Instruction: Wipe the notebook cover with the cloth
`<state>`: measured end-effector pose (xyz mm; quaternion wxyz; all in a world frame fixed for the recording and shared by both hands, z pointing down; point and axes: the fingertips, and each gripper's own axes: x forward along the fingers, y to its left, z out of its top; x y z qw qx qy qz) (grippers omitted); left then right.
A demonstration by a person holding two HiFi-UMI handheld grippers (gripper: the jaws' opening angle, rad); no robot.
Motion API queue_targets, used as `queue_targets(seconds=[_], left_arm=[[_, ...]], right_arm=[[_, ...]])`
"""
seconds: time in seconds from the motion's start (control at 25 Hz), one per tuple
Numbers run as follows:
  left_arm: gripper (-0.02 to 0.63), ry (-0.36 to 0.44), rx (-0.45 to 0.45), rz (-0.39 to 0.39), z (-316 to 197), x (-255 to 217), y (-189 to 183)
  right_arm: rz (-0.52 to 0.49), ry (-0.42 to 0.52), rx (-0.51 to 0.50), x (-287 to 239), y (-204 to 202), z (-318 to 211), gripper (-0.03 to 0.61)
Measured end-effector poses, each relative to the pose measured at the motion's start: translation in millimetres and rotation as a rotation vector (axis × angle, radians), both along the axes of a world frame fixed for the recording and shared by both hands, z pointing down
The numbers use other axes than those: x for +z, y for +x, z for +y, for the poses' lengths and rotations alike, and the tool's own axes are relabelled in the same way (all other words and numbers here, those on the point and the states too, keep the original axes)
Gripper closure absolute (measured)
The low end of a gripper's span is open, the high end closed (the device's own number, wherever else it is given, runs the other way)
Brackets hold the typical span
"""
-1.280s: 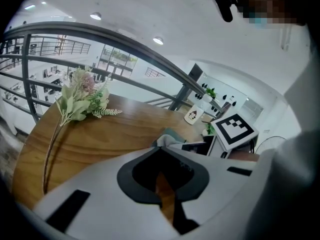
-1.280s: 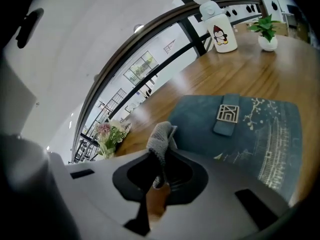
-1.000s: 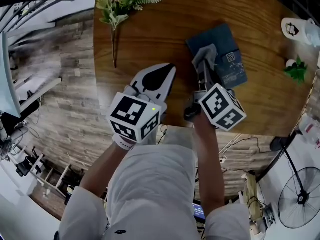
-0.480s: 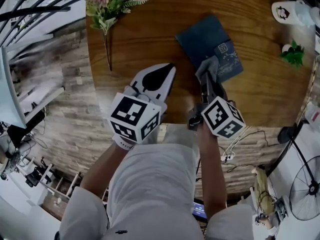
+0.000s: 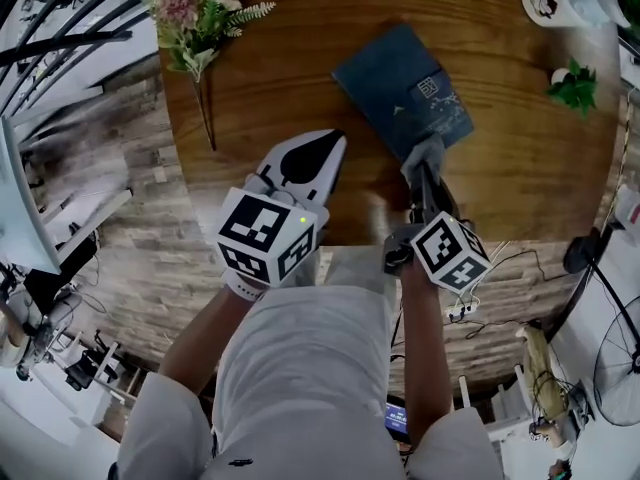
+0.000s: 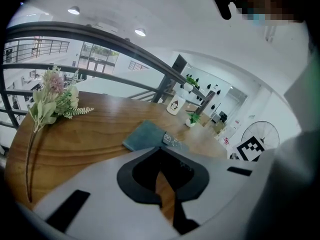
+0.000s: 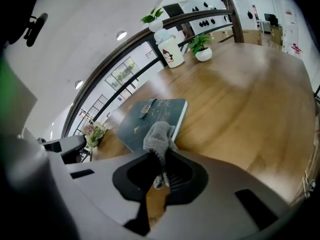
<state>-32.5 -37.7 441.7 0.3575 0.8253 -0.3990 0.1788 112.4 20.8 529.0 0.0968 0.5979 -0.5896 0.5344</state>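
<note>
A dark teal notebook point(image 5: 403, 89) lies slanted on the round wooden table point(image 5: 290, 68); it also shows in the right gripper view point(image 7: 150, 115) and the left gripper view point(image 6: 144, 135). My right gripper point(image 5: 422, 164) is shut on a grey cloth point(image 5: 424, 152), point(image 7: 158, 135), whose bunched end rests at the notebook's near corner. My left gripper point(image 5: 332, 138) hovers over the table's near edge, left of the notebook, jaws shut with nothing held point(image 6: 159, 170).
A bunch of pink flowers point(image 5: 191, 13) lies at the table's far left. A white cup with a printed figure point(image 5: 552, 0) and a small potted plant point(image 5: 573, 84) stand at the right. The table edge runs just below both grippers.
My right gripper has drawn the cloth back along the notebook cover from its middle to its near corner. The left gripper has hardly moved.
</note>
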Motion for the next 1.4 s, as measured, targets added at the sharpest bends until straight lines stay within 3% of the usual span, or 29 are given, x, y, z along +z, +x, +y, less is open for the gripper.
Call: queue_targets(seconds=[0.24, 0.56, 0.84, 1.08, 1.4], left_arm=[[0.595, -0.004, 0.04, -0.005, -2.3, -1.6, 16.4], [0.595, -0.006, 0.057, 0.001, -16.6, -0.8, 33.6], [0.595, -0.015, 0.036, -0.009, -30.3, 2.7, 34.0], [0.595, -0.025, 0.013, -0.016, -39.4, 6.6, 32.0], [0.595, -0.027, -0.002, -0.017, -48.7, 7.4, 36.5]], right_arm=[[0.029, -0.051, 0.066, -1.6, 26.2, 18.6, 0.548], [0.065, 0.116, -0.041, -49.8, 13.4, -25.6, 0.548], [-0.009, 0.154, -0.008, -45.7, 5.1, -74.2, 0.548], [-0.081, 0.132, -0.002, -27.2, -3.6, -102.9, 0.548], [-0.08, 0.044, -0.007, -5.7, -1.7, -108.1, 0.548]])
